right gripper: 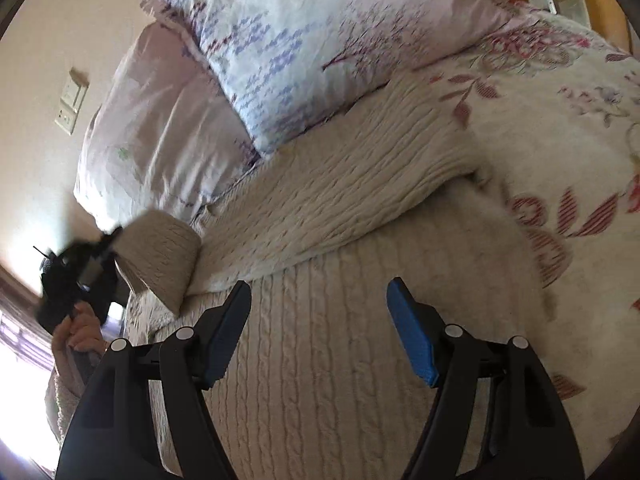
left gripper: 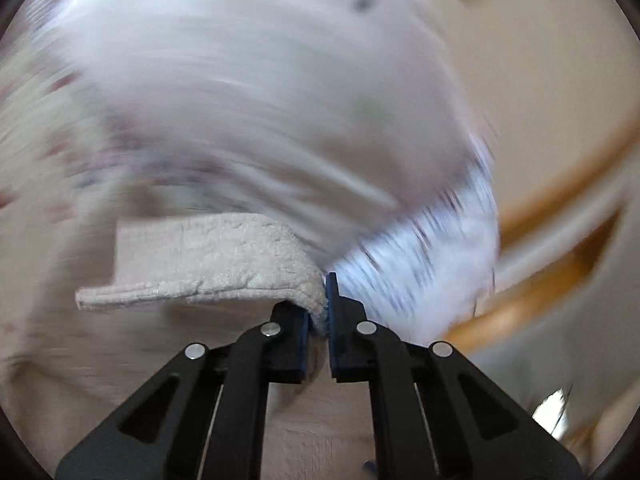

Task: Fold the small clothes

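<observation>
Motion blur smears most of the left wrist view: the pale pillows and the wooden headboard behind them are streaks, and only the near cloth reads sharply. There the left gripper has its 2 blue-padded fingers pinched together on the hemmed edge of a cream cable-knit sweater, a stiff, nubbly fold standing out to the left of the grip.

In the right wrist view the same sweater lies spread across the bed, its ribbed knit running in diagonal ridges over a floral quilt; its lower part passes out of view beneath the camera. At far left one rolled-up corner is lifted off the bed, held by the left gripper, a dark blurred mass with the person's hand partly cut off below it. The right gripper hovers above the knit with its fingers spread wide and holding nothing. 2 printed pillows lean against the wall beyond, near a wall switch plate.
</observation>
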`<state>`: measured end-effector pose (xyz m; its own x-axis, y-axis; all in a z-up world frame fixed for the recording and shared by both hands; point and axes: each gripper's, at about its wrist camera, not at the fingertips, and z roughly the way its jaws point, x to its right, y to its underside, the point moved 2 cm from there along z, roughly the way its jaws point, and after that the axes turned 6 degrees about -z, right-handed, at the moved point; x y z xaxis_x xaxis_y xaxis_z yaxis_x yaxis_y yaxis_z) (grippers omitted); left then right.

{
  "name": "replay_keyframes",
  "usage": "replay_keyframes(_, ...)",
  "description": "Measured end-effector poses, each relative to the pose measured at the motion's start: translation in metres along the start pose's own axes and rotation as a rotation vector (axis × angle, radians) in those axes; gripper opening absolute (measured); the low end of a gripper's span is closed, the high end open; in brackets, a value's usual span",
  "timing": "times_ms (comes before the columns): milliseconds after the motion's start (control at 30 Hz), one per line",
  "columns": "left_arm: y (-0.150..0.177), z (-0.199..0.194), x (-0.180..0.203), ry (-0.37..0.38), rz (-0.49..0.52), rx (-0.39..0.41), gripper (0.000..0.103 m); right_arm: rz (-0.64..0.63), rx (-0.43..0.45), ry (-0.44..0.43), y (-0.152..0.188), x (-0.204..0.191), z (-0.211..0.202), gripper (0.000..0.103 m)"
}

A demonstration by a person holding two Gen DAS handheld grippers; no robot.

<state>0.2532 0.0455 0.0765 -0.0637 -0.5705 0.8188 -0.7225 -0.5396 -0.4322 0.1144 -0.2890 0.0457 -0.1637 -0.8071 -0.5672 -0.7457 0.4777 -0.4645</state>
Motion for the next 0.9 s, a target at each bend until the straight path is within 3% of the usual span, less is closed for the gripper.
replay_keyframes(133, 0.066, 0.056, 0.066, -0.062, 0.368, -0.18, 0.013, 0.026, 0.025, 0.019, -0.005, 0.013, -0.008, 0.072)
replay_keyframes(200, 0.109, 0.086, 0.077, -0.112, 0.516, -0.312, 0.04, 0.043, 0.03, 0.026, -0.008, 0.019, -0.009, 0.072)
replay_keyframes(267, 0.149, 0.111, 0.075, -0.159, 0.633, -0.448, 0.054, 0.064, 0.039, 0.035, -0.013, 0.026, -0.012, 0.072)
replay_keyframes(333, 0.171, 0.117, 0.068, -0.193, 0.704, -0.506, 0.055, 0.074, 0.046, 0.029, -0.018, 0.028, -0.014, 0.072)
replay_keyframes(400, 0.173, 0.106, 0.065, -0.177, 0.715, -0.506, 0.061, 0.07, 0.044, 0.005, -0.028, 0.025, -0.016, 0.069)
replay_keyframes(533, 0.148, 0.041, 0.045, -0.166, 0.663, -0.439, 0.066, 0.058, -0.031, -0.076, -0.047, 0.016, 0.0, 0.058)
replay_keyframes(600, 0.135, 0.009, 0.031, -0.226, 0.67, -0.367, 0.067, 0.053, -0.061, -0.042, -0.056, 0.017, 0.014, 0.055)
replay_keyframes(700, 0.112, -0.053, -0.01, -0.382, 0.658, -0.234, 0.067, 0.043, -0.073, 0.031, -0.063, 0.023, 0.029, 0.051)
replay_keyframes(833, 0.098, -0.104, -0.058, -0.485, 0.564, -0.19, 0.066, 0.005, -0.127, 0.071, -0.056, 0.023, 0.048, 0.042)
replay_keyframes(900, 0.097, -0.119, -0.074, -0.492, 0.51, -0.184, 0.066, -0.044, -0.134, 0.089, -0.051, 0.017, 0.051, 0.033)
